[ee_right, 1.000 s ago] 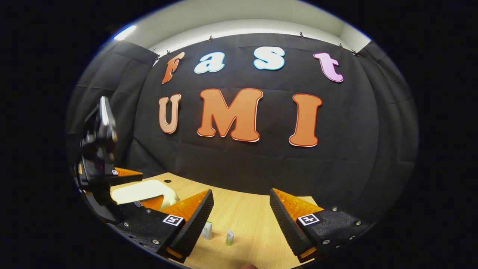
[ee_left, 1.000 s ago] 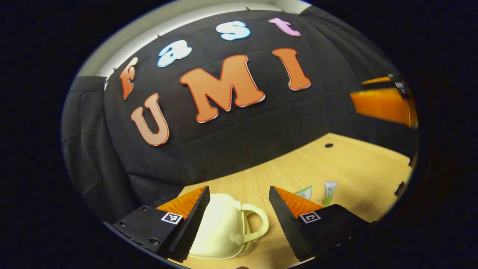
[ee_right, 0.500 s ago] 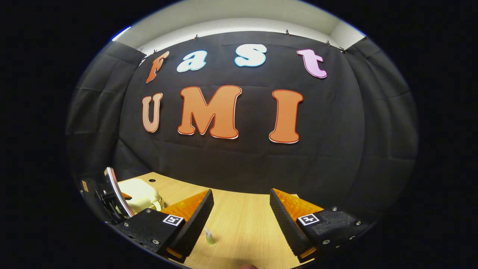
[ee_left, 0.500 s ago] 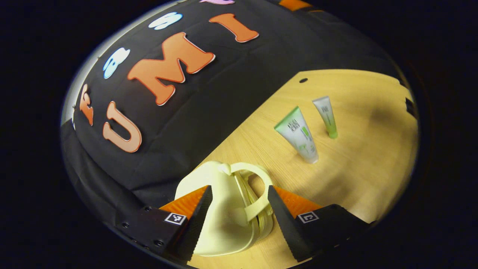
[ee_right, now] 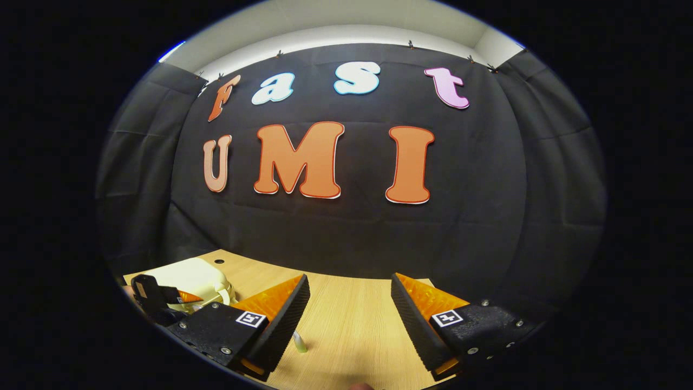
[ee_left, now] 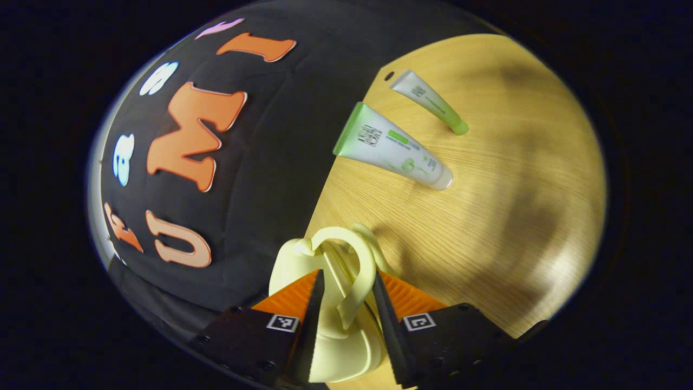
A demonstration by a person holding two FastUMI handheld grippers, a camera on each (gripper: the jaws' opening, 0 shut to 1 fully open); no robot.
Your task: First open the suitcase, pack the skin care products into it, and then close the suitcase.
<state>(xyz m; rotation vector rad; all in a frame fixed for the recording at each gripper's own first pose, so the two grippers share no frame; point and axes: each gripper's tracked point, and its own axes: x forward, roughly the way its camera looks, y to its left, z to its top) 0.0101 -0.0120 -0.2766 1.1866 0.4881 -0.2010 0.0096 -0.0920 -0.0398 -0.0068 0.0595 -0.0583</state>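
Suitcase (ee_left: 325, 336) shut, tubes (ee_left: 392, 149) outside

— What sits at the bottom of the frame?
— The right gripper (ee_right: 349, 319), fingers wide apart over the wooden table (ee_right: 352, 303), holding nothing.
— And lower left?
— A cream suitcase (ee_right: 197, 276) on the table, with the left gripper (ee_right: 162, 297) at its near side. A small tube (ee_right: 299, 342) peeks out beside the right gripper's left finger.

Black cloth wall (ee_right: 346, 238), wooden table (ee_right: 352, 325)
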